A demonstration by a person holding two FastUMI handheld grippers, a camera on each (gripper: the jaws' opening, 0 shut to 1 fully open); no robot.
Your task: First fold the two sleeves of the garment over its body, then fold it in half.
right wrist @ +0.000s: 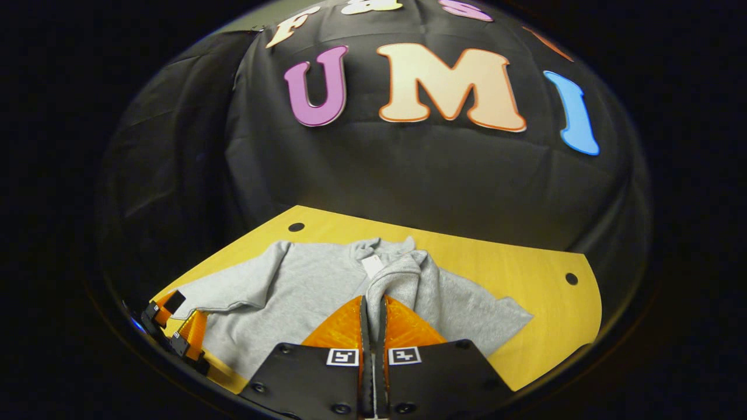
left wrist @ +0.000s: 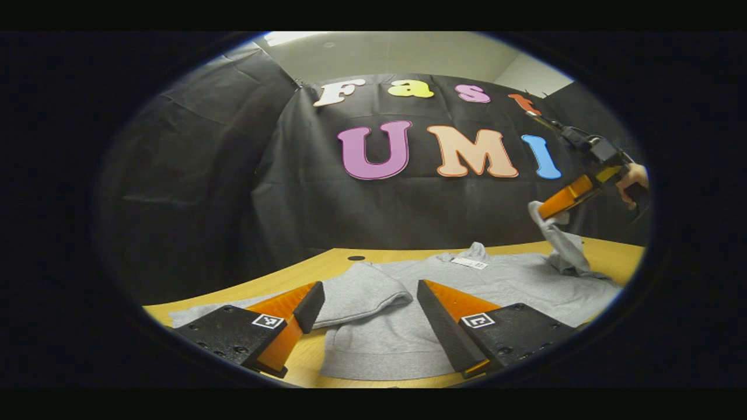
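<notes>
So there's one grey sweatshirt (left wrist: 467,286), two grippers and one wooden table (right wrist: 525,280) in play. In the left gripper view the left gripper (left wrist: 369,318) sits low over the near hem of the sweatshirt, its two orange-and-black fingers (left wrist: 449,326) spread wide apart with nothing between them. Right past them, one sleeve (left wrist: 359,291) is already folded over onto the body. Farther back you can see the white label (left wrist: 469,263) at the collar, and off at the far side the right gripper (left wrist: 545,211) is up in the air, tilted down, a hand (left wrist: 631,181) holding it, with the other sleeve (left wrist: 563,242) hanging from its tip.

In the right gripper view its fingers (right wrist: 402,326) are pressed together, pinching the grey sleeve cuff, which rises off the sweatshirt lying flat on the table below. The left gripper shows small at the near left edge there.

The table is yellowish wood with a couple of dark round holes (right wrist: 296,227) near the far edge. Black cloth wall (right wrist: 408,175) behind it, a bit of pale ceiling (left wrist: 385,55) above.
</notes>
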